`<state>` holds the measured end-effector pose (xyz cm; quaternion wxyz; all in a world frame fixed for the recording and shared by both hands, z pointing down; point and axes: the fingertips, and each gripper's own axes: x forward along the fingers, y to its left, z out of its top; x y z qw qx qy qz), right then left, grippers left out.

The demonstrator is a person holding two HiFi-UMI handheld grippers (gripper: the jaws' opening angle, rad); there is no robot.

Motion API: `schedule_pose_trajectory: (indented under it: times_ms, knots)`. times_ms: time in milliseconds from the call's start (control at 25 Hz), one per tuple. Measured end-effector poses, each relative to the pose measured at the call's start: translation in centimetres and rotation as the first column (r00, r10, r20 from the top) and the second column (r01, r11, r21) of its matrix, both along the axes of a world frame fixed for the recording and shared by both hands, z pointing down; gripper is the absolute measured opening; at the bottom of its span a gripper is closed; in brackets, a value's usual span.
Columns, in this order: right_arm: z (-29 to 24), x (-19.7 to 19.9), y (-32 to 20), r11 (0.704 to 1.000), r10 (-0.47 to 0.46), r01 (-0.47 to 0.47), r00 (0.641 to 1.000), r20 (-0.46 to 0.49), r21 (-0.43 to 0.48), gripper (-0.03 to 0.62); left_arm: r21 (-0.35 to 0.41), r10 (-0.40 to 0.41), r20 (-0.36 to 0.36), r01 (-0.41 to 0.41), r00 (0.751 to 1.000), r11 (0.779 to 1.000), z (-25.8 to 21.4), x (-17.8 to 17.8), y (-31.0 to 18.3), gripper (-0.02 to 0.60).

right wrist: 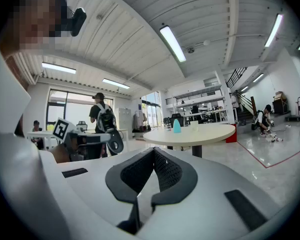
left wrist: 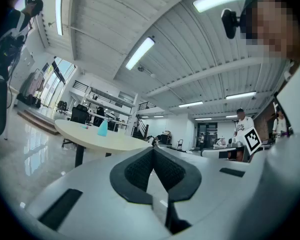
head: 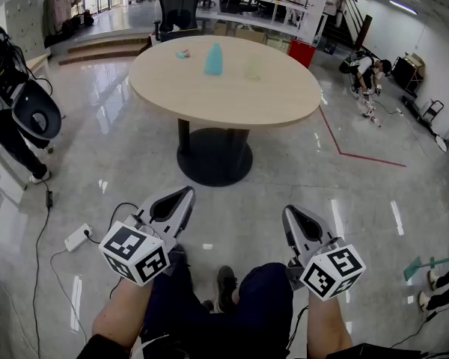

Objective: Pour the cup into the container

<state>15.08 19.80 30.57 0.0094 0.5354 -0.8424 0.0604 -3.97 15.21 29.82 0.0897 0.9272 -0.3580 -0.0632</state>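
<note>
A tall light-blue container (head: pixel 214 60) stands on the far part of a round wooden table (head: pixel 232 99), with a pale see-through cup (head: pixel 253 67) just right of it. Both show small and far off in the right gripper view, the container (right wrist: pixel 176 126) left of the cup (right wrist: pixel 194 126). My left gripper (head: pixel 185 194) and right gripper (head: pixel 288 212) are held low over the floor, well short of the table. Each is shut with nothing between its pads. In the left gripper view the blue container (left wrist: pixel 103 128) lies far ahead of the closed gripper (left wrist: pixel 153 151).
A small pink and teal object (head: pixel 182 53) lies at the table's far left. An office chair (head: pixel 178 10) stands behind the table. A person (head: pixel 15 118) stands at the left, another crouches at the right (head: pixel 365 73). A power strip (head: pixel 78 237) and cables lie on the floor.
</note>
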Motion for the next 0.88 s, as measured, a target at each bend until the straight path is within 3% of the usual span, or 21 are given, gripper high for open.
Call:
schedule_pose_trajectory:
  times_ms: [320, 880]
  knots:
    - [0.2, 0.3, -6.6, 1.000, -0.016, 0.016, 1.000, 0.020, 0.009, -0.002, -0.002, 0.012, 0.031, -0.012, 0.999, 1.000, 0.3, 1.1, -5.6, -0.008]
    - [-2.6, 1.9, -21.0, 0.998, 0.002, -0.005, 0.999, 0.045, 0.058, -0.002, 0.029, 0.026, 0.052, -0.027, 0.998, 0.999, -1.9, 2.5, -19.7, -0.008]
